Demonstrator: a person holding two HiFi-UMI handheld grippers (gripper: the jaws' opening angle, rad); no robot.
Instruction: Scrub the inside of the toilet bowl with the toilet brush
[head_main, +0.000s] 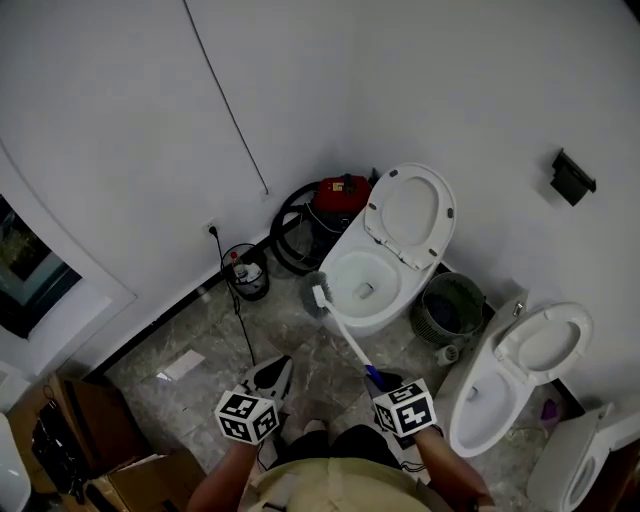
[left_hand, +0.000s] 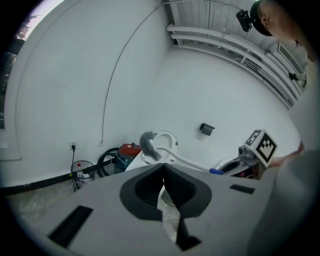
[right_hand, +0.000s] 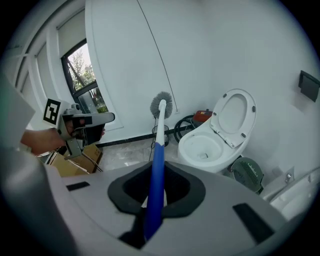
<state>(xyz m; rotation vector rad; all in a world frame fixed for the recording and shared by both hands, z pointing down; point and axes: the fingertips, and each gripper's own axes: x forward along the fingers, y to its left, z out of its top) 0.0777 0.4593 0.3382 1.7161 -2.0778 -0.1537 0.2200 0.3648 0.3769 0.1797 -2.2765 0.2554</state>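
The toilet brush (head_main: 345, 336) is gripped by its blue handle in the right tongs (right_hand: 156, 172), whose jaws are closed on it. The white shaft is slanted up and away, so the grey bristle head is raised in the air at the near left side of the open toilet bowl (head_main: 340, 262). The left tongs (left_hand: 163, 171) are shown with jaws brought together at the tips and nothing between them, held over the floor (head_main: 200, 340) near and left of the bowl. A red vacuum cleaner (head_main: 340, 193) is seen against the far wall.
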